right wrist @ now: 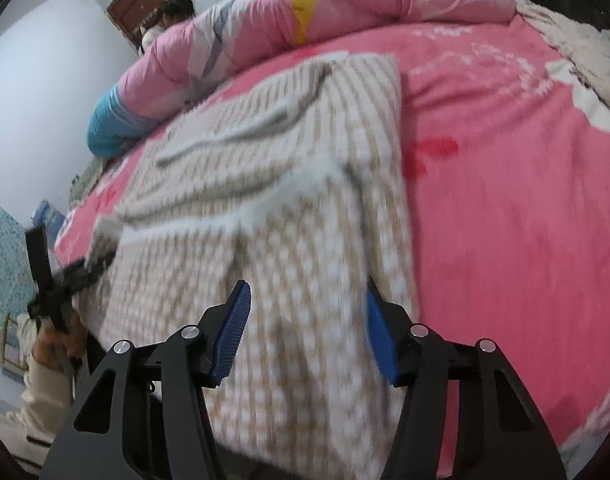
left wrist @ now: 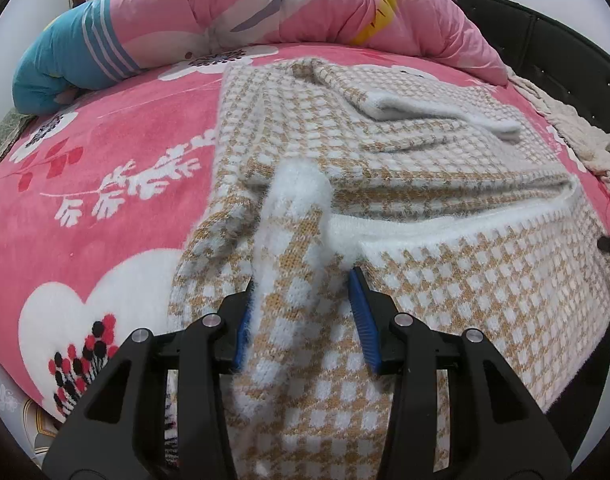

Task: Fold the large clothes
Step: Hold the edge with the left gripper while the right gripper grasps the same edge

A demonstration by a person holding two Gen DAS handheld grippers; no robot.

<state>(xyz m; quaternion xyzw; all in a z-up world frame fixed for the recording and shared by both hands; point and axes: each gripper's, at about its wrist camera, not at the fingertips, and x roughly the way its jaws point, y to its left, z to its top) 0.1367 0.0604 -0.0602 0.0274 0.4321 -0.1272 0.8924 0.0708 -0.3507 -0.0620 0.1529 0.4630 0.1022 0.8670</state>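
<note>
On the pink bed (left wrist: 105, 168), the checked sweater (left wrist: 425, 272) lies partly folded, the left hand-held gripper (left wrist: 301, 312) pinching a raised fold at its near edge, while the right hand-held gripper (right wrist: 305, 320) hovers half-open over the knit, gripping nothing.

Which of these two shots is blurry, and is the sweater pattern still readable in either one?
Left wrist view: sharp, the tan-and-white checked knit sweater shows crisp squares and fuzzy white trim; fisheye bends the pink floral bedspread. Right wrist view: motion-smeared, the checks streak into stripes, though the right gripper's blue-padded fingers stay sharp.
</note>
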